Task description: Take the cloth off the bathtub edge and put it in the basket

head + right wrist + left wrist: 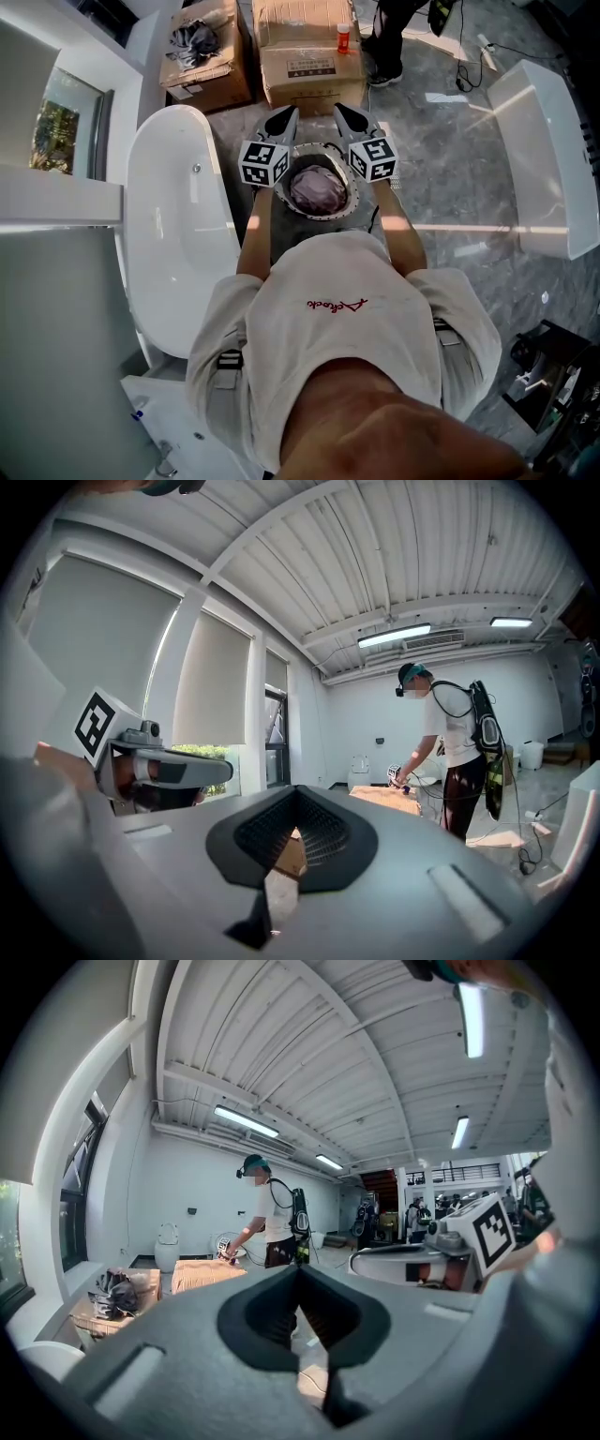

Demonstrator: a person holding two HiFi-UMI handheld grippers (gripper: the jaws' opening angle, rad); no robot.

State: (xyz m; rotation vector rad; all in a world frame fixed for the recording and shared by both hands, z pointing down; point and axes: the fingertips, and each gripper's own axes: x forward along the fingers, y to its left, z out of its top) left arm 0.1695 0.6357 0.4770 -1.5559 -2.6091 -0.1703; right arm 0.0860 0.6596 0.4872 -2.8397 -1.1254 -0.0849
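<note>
1. The cloth (317,190) lies bunched inside the basket (353,194), well off the bathtub (173,234) edge.
2. The basket stands on the floor (450,169) just right of the bathtub, right in front of the person holding the grippers.
3. The left gripper (284,122) is held over the basket's left rim and points forward, about level. In the left gripper view its jaws are pressed together with nothing between them.
4. The right gripper (349,117) is held over the basket's right rim, beside the left one. Its jaws are also fully closed and empty.
5. Neither gripper touches the cloth.
6. Cardboard boxes (300,56) stand beyond the basket, and another person (455,752) bends over them.
</note>
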